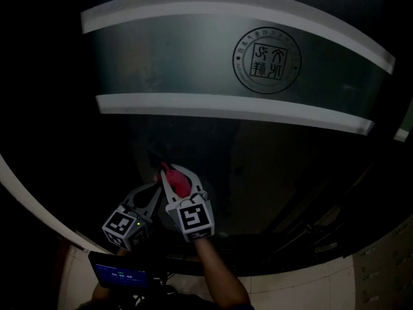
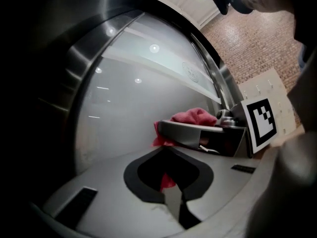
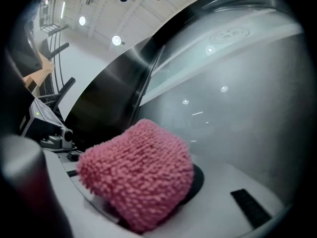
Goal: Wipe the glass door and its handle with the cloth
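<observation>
Right gripper [image 1: 175, 179] clamps nubby pink cloth [image 3: 138, 175] near frosted glass door [image 1: 193, 63].

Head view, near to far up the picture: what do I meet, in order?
Nearest first: small screen → right claw, shut on the pink cloth → lower white band → round seal → upper white band.

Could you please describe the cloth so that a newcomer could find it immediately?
Find the glass door with two pale stripes and a round seal. Below the lower stripe, the right gripper holds the cloth: the only pink, fluffy thing there.
</observation>
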